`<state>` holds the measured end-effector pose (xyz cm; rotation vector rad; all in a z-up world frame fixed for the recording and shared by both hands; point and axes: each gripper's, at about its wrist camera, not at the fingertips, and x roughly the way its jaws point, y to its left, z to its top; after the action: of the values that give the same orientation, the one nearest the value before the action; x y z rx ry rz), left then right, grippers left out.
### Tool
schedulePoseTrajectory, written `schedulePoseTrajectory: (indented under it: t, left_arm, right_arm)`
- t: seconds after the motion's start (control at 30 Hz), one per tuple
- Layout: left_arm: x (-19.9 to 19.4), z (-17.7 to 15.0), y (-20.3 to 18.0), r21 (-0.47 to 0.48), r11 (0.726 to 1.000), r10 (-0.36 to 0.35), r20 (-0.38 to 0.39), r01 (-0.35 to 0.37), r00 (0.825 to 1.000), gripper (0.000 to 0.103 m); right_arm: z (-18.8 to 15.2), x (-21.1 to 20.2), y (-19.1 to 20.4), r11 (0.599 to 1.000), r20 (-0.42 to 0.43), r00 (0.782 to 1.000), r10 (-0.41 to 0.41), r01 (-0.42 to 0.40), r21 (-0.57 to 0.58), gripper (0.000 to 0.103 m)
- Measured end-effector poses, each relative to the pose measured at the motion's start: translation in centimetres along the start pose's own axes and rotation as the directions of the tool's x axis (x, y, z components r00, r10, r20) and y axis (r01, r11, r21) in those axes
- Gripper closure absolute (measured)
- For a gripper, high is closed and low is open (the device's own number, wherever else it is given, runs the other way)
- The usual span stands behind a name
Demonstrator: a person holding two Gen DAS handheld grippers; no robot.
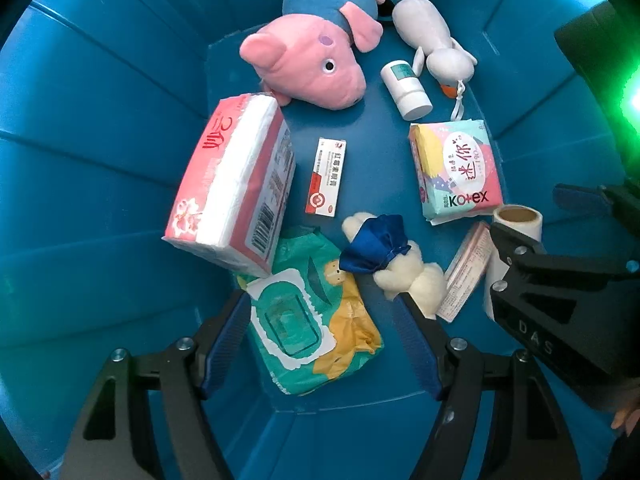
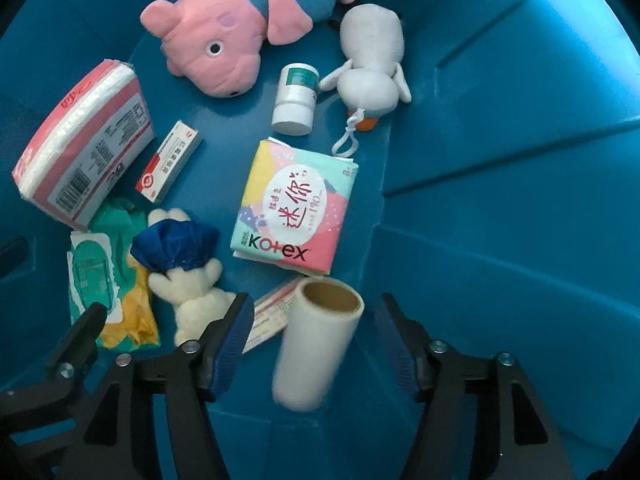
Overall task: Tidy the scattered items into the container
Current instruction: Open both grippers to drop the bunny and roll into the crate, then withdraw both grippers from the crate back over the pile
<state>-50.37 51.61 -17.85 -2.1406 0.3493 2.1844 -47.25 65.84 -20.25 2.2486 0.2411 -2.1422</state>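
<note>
Both grippers hang over the blue bin (image 1: 100,152), whose wall also fills the right wrist view (image 2: 500,200). My left gripper (image 1: 324,332) is open, its fingers either side of a green wet-wipes pack (image 1: 316,320). My right gripper (image 2: 316,332) is open, with a white roll (image 2: 316,340) loose and blurred between its fingers, touching neither. The roll also shows in the left wrist view (image 1: 512,240), beside the right gripper (image 1: 560,216).
In the bin lie a pink pig plush (image 1: 312,60), white duck plush (image 1: 432,36), white bottle (image 1: 406,88), pink tissue pack (image 1: 236,184), red-white box (image 1: 326,176), Kotex pack (image 1: 456,172), cream bear with blue cloth (image 1: 384,256) and a flat packet (image 1: 466,272).
</note>
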Motion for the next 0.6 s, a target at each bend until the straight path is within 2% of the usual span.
schedulePoseTrajectory:
  t: [0.2, 0.27, 0.33, 0.4, 0.43, 0.53, 0.6]
  left_arm:
    - [-1.1, 0.0, 0.9, -0.045, 0.999, 0.001, 0.017, 0.000, 1.000, 0.030]
    - [-2.6, -0.1, 1.8, -0.090, 0.996, -0.020, 0.059, 0.025, 0.998, 0.030]
    - [-4.9, -0.6, 3.1, -0.152, 0.986, -0.042, 0.128, 0.061, 0.991, 0.030]
    - [-7.4, -1.4, 4.2, -0.186, 0.978, -0.060, 0.204, 0.099, 0.977, 0.030]
    - [-8.8, -2.0, 4.6, -0.189, 0.974, -0.074, 0.242, 0.122, 0.967, 0.030]
    - [-13.0, -4.9, 5.7, -0.186, 0.971, -0.073, 0.370, 0.151, 0.926, 0.030]
    - [-15.6, -7.4, 6.7, -0.202, 0.968, -0.042, 0.460, 0.151, 0.887, 0.030]
  right_arm:
    - [-0.5, -0.9, -0.7, 0.999, 0.022, 0.999, 0.043, -0.044, 0.022, 0.031]
    - [-0.6, -2.6, -1.2, 0.998, 0.075, 0.996, 0.056, -0.059, 0.035, 0.027]
    - [-0.6, -5.5, -1.6, 0.996, 0.168, 0.983, 0.069, -0.079, 0.050, 0.020]
    - [-0.3, -8.8, -1.7, 0.992, 0.282, 0.955, 0.091, -0.112, 0.058, 0.007]
    - [-0.5, -10.7, -1.8, 0.988, 0.343, 0.932, 0.115, -0.143, 0.056, 0.001]
    - [-1.9, -15.0, -2.0, 0.973, 0.487, 0.854, 0.182, -0.229, 0.039, 0.000]
    - [-2.7, -17.5, -1.6, 0.961, 0.566, 0.797, 0.210, -0.273, 0.029, 0.000]
